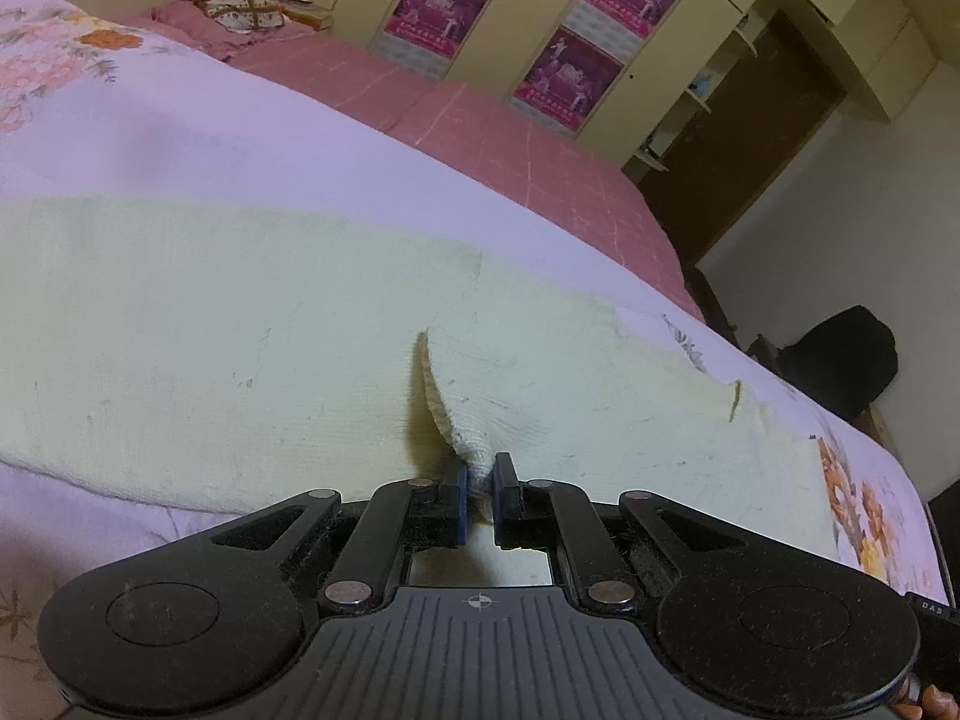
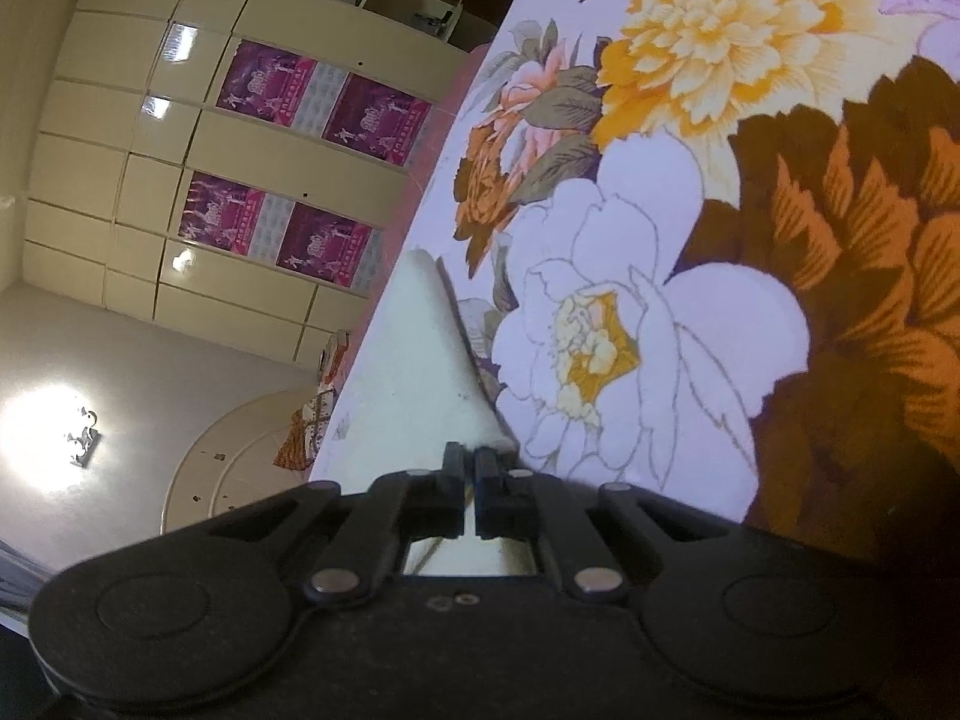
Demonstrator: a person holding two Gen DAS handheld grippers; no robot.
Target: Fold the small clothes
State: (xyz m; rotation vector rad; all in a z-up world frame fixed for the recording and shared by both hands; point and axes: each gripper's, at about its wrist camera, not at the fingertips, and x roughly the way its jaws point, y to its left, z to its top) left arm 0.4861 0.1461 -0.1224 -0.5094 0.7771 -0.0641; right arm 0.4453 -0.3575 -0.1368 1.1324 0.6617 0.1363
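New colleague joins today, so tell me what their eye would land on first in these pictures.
The pale yellow cloth spread across the flowered sheet, with a fold of it pinched in the left gripper. The right gripper is shut on another edge beside big printed blooms. Magenta posters line the cream wardrobe behind.
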